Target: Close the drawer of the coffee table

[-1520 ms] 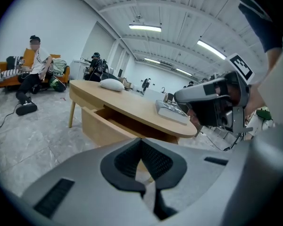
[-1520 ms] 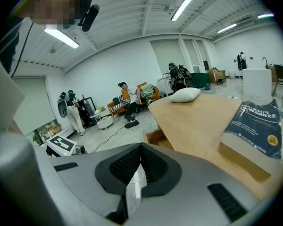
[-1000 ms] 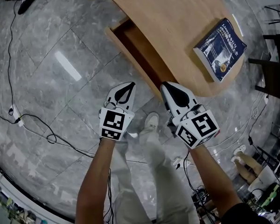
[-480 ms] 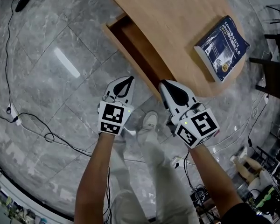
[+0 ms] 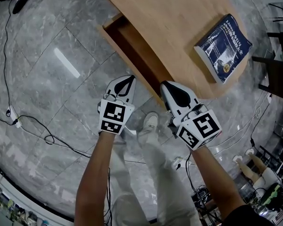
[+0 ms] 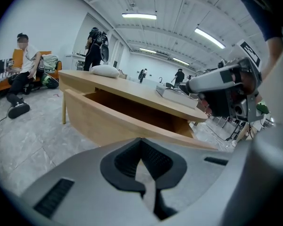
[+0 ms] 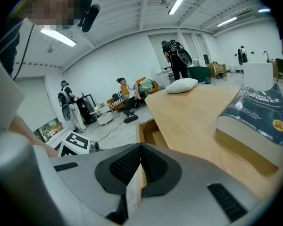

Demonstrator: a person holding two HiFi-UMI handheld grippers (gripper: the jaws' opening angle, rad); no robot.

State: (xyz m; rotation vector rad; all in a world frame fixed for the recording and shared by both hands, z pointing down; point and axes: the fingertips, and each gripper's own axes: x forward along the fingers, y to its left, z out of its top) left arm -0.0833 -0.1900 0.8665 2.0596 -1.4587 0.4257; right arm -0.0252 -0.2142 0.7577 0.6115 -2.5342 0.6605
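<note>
Marble floor (image 5: 47,79), drawer (image 5: 134,51) sticks out of the desk (image 5: 179,27), long front running away ahead; left gripper (image 5: 129,79) sits just outside it, right gripper (image 5: 166,85) at its near end, both fingers pressed together, empty.

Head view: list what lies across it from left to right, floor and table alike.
Floor cable → left gripper → white shoe → right gripper → book. The open drawer overlaps both grippers, so it is left out.

Tan wood drawer (image 5: 132,48), navy book (image 5: 223,48), grey marbled flr (image 5: 47,93).
</note>
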